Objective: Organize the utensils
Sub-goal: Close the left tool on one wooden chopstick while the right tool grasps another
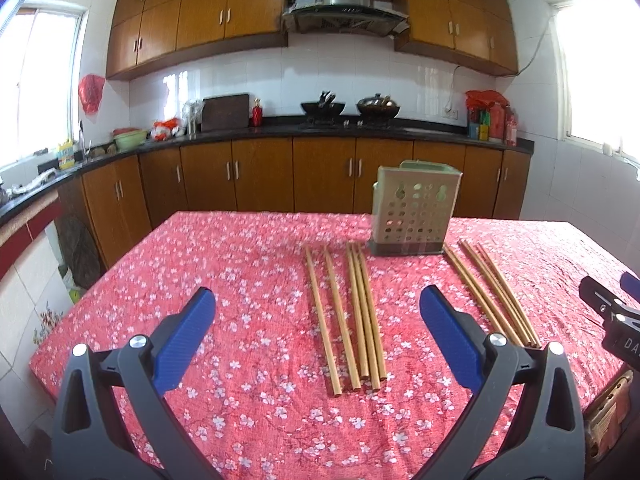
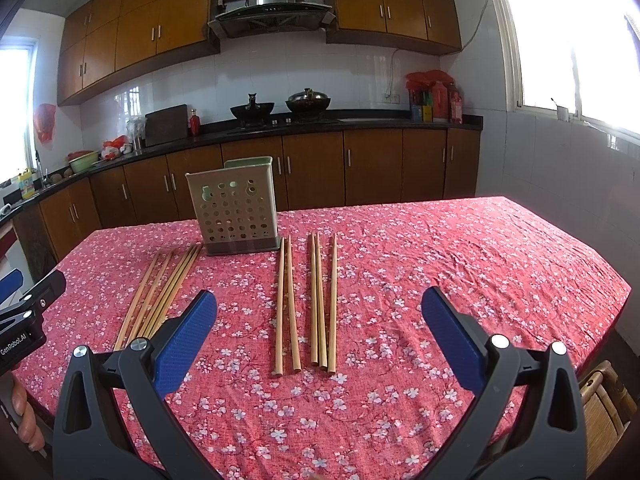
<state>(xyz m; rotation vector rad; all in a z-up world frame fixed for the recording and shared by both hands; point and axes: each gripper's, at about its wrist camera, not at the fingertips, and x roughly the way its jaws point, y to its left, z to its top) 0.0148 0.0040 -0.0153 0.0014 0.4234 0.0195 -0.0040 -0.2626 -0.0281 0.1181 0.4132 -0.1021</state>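
Note:
A pale green perforated utensil holder (image 1: pixel 414 210) stands upright near the table's far side; it also shows in the right wrist view (image 2: pixel 236 206). Two groups of wooden chopsticks lie flat in front of it: a left group (image 1: pixel 350 316), also at the left of the right wrist view (image 2: pixel 158 294), and a right group (image 1: pixel 494 292), which lies centre in the right wrist view (image 2: pixel 306 300). My left gripper (image 1: pixel 316 300) is open and empty above the table near the left group. My right gripper (image 2: pixel 320 300) is open and empty over the right group.
The table carries a red floral cloth (image 1: pixel 224 264). A wicker chair (image 2: pixel 604 404) stands at the table's right front corner. Kitchen cabinets and a counter with woks (image 1: pixel 348 108) run along the far wall.

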